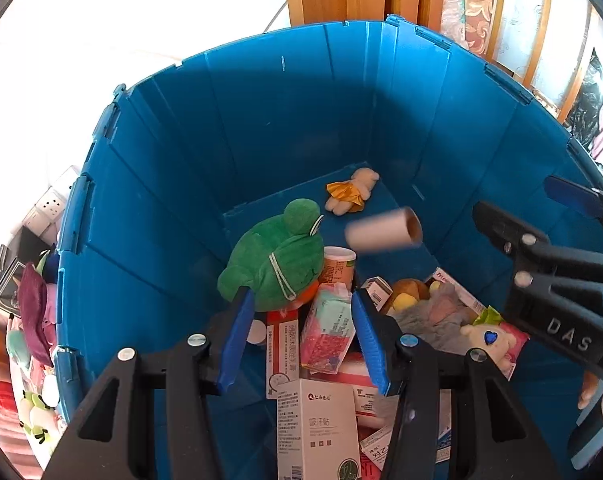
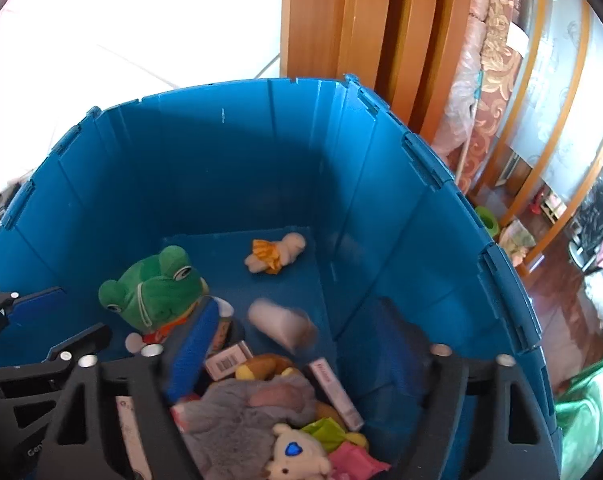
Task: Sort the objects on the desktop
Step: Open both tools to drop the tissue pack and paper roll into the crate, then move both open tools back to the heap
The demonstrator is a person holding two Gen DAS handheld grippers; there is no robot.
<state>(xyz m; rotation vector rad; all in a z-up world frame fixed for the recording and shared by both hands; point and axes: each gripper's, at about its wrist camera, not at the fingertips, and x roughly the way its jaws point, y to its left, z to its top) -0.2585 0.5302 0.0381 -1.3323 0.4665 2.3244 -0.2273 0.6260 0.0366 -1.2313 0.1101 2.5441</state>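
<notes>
Roll [image 1: 383,229]: blurred, seemingly mid-air ahead of both tongs, over the blue bin [image 1: 261,128]
Left gripper [image 1: 299,332]: spread, empty
Right gripper [image 2: 301,360]: spread, empty
Risk: roll bounces off frog plush [image 1: 279,258]

A deep bin [image 1: 173,184] holds everything. At its far end lies a small doll [image 1: 351,190], well apart from the rest. Nearer, on the left, sits a frog toy [image 1: 277,264], with a can [image 1: 338,266] just beside it on the right. A paper roll [image 1: 383,230] is in mid-air between the doll and the can, blurred. In front of the frog toy lies a tissue pack [image 1: 329,332], resting on a pile of boxes [image 1: 317,420] at the near end. To the right of the pile, a furry toy [image 2: 241,412] lies over a bear toy [image 2: 261,364], with a small white toy [image 2: 297,456] in front of it.
</notes>
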